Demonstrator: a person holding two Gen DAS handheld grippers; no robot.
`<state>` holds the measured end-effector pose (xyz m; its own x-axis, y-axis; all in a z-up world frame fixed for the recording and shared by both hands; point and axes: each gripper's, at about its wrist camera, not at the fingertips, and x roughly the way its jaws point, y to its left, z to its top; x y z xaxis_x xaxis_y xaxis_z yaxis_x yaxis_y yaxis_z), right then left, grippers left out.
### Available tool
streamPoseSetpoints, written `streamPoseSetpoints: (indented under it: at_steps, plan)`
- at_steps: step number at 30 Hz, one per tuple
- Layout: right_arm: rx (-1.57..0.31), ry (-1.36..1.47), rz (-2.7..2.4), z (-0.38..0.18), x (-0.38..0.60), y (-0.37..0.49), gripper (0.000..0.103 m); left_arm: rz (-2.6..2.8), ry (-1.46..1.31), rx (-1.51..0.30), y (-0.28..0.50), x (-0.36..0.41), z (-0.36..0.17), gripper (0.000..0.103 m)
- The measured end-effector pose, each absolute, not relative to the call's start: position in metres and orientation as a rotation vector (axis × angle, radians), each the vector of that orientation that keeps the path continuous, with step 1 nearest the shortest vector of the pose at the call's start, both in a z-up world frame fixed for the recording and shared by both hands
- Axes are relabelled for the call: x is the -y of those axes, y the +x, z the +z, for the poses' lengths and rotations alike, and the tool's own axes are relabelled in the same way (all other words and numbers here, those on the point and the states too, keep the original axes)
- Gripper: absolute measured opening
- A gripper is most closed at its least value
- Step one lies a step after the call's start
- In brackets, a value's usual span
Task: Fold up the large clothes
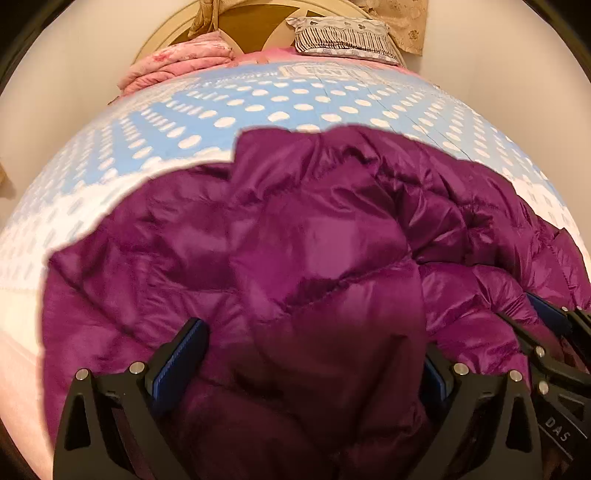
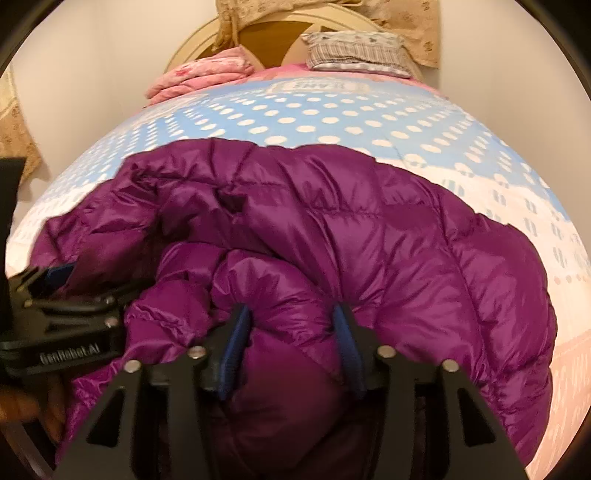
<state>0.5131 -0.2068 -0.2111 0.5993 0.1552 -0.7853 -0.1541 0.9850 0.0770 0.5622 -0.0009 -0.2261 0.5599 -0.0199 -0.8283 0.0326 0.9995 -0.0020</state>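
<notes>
A glossy purple jacket [image 1: 314, 240] is heaped on a bed [image 1: 258, 107], with a gripper at each side of its near end.

The jacket is seen to be a puffy quilted down garment of shiny, slippery cloth, stitched into fat pillowed panels and crumpled into soft folds; it is spread over the near half of the bed. The bed is covered by a smooth blue sheet printed with white dots. At the head, a folded pink quilt [image 1: 177, 62] and a striped, frilled pillow [image 1: 343, 37] are set against a rounded cream headboard [image 2: 207, 33]. The left gripper [image 1: 306, 354] is held released, its black fingers with ribbed blue pads spread wide astride a bulge of fabric. A rounded roll of jacket is pinched between the blue pads of the right gripper [image 2: 291, 343], the cloth puckered at each pad.
</notes>
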Motion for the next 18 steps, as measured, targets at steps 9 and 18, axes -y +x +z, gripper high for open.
streamPoseSetpoints:
  at_steps: [9, 18]
  plan:
    - [-0.931, 0.007, 0.17, -0.17, 0.25, 0.415, 0.084, -0.139, 0.078, -0.861, 0.435, -0.025, -0.158, 0.1]
    - [-1.03, 0.068, 0.09, -0.191, 0.304, 0.277, 0.086, -0.104, 0.052, -0.864, 0.282, -0.077, -0.182, 0.1]
